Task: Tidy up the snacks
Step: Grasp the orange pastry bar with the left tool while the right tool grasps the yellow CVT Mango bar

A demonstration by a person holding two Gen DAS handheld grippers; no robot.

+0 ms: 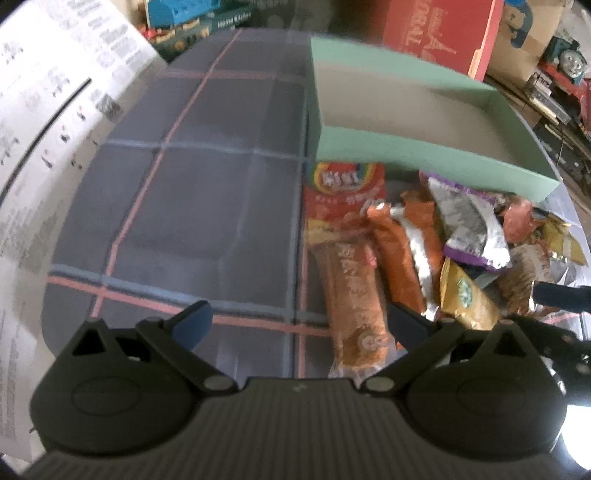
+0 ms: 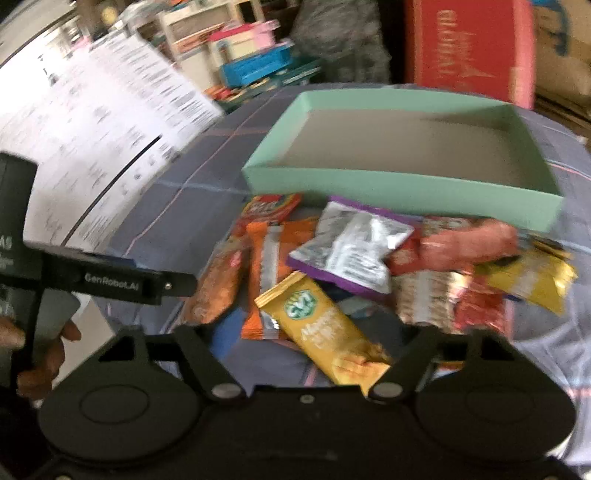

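A pile of snack packs lies on the plaid cloth [image 1: 192,184] in front of an empty mint-green box [image 1: 406,151] [image 2: 388,184]. It holds a long orange-brown pack [image 1: 351,295] [image 2: 218,284], a red pack [image 1: 343,192], a purple-and-silver pack [image 1: 469,221] [image 2: 354,247], an orange pack [image 2: 264,266] and a yellow pack [image 1: 465,295] [image 2: 317,321]. My left gripper [image 1: 299,325] is open above the cloth, and the long pack's near end lies by its right finger. My right gripper [image 2: 321,336] hangs over the yellow pack, jaws apart on either side, pads not visibly pressing.
A big white printed sheet [image 1: 44,129] [image 2: 92,129] rises at the left edge of the cloth. A red carton [image 1: 436,33] [image 2: 465,48], toy boxes and a toy train [image 1: 569,62] stand behind. A hand [image 2: 44,350] holds the left gripper's black body [image 2: 110,282].
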